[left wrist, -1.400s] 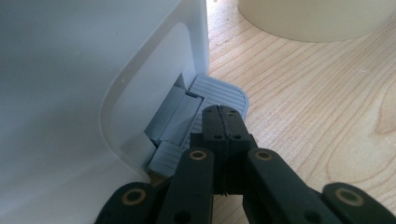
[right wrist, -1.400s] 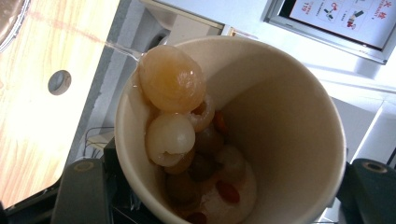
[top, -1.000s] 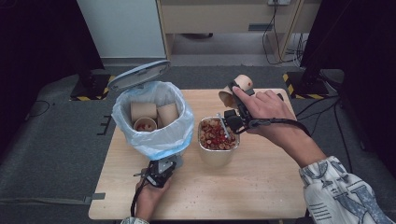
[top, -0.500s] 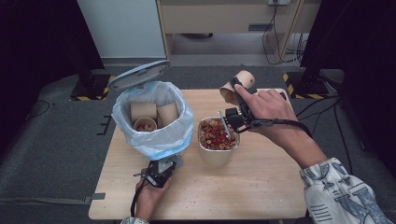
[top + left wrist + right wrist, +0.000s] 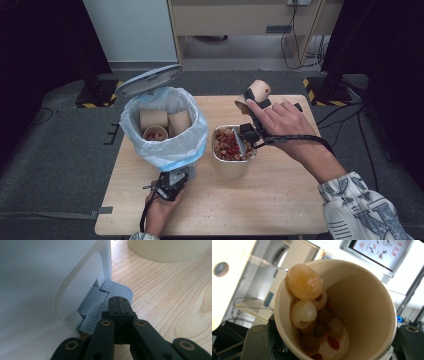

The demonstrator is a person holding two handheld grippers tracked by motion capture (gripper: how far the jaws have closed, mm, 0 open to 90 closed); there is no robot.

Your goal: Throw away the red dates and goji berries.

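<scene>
A white pedal bin (image 5: 165,145) lined with a blue bag stands at the table's left, lid (image 5: 147,80) up, with several paper cups (image 5: 160,121) inside. My left gripper (image 5: 171,184) is shut, its tips (image 5: 119,300) pressing down on the bin's grey pedal (image 5: 117,288). My right gripper (image 5: 252,111) is shut on a tan paper cup (image 5: 257,92), held tilted in the air behind the bowl (image 5: 232,167). The cup (image 5: 362,302) sits between my right gripper's (image 5: 334,332) jaws and holds pale round fruit (image 5: 304,281) and red berries (image 5: 333,342).
The bowl holds red and tan food scraps (image 5: 227,145) and stands just right of the bin, mid-table. The bowl's side (image 5: 170,250) shows beyond the pedal. Bare wooden tabletop (image 5: 260,205) lies in front. Cables and black stands line the floor behind.
The right hand has shifted slightly with the cup, still aloft behind the bowl. The left gripper has stayed on the pedal and the lid stays up.
</scene>
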